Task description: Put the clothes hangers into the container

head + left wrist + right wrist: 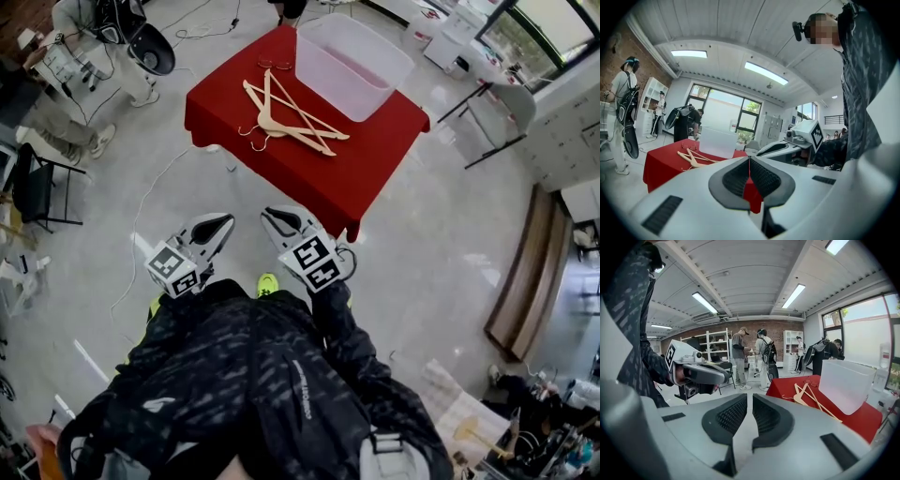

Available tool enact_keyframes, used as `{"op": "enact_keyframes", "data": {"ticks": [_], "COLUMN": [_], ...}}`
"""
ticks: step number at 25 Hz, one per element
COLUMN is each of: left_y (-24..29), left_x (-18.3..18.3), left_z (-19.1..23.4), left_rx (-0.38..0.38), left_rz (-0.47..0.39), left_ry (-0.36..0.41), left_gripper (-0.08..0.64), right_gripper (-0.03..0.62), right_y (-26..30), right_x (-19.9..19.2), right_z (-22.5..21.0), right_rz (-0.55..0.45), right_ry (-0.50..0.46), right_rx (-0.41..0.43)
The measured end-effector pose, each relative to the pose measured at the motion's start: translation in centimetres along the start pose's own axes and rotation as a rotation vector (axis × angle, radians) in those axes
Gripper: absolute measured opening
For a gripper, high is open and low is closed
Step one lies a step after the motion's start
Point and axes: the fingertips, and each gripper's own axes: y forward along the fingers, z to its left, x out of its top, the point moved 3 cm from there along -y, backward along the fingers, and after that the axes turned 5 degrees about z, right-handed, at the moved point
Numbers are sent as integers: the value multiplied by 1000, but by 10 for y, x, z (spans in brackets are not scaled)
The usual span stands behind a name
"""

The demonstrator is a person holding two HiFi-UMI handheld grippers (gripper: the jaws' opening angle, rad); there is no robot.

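Table [375, 161] beyond left tool [217, 226], right tool [277, 218]

Hangers [284, 118] on table [375, 164], just left of container [370, 98], also on table

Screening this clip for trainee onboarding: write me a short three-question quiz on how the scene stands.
1. True or false: the wooden hangers already lie inside the clear container.
2. The tablecloth is: A) blue B) red C) green
3. Fill in: the left gripper and the right gripper are both ____, nothing between their jaws.
Key: 1 false, they lie on the tablecloth beside it; 2 B; 3 shut.
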Motion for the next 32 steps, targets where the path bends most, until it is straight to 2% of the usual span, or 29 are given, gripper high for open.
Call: {"op": "enact_keyframes", "data": {"ticks": [6, 13, 26, 32], "left_y": [8, 31, 107, 138], "left_x": [1, 4, 23, 23], "left_z": [20, 58, 165, 209], "left_rx": [20, -1, -79, -118], "left_rz": [10, 24, 54, 85], "left_ry": [1, 10, 10, 0], "left_gripper": [11, 11, 12, 12], "right_gripper": [52, 61, 91, 114], "right_y": [13, 39, 128, 165], "right_x": [8, 14, 32, 27], "right_z": [-19, -49, -142, -179], "right_rz": [13, 29, 113, 184], "right_ry": [-15, -9, 14, 32], "right_rx": [-4, -29, -61, -56]}}
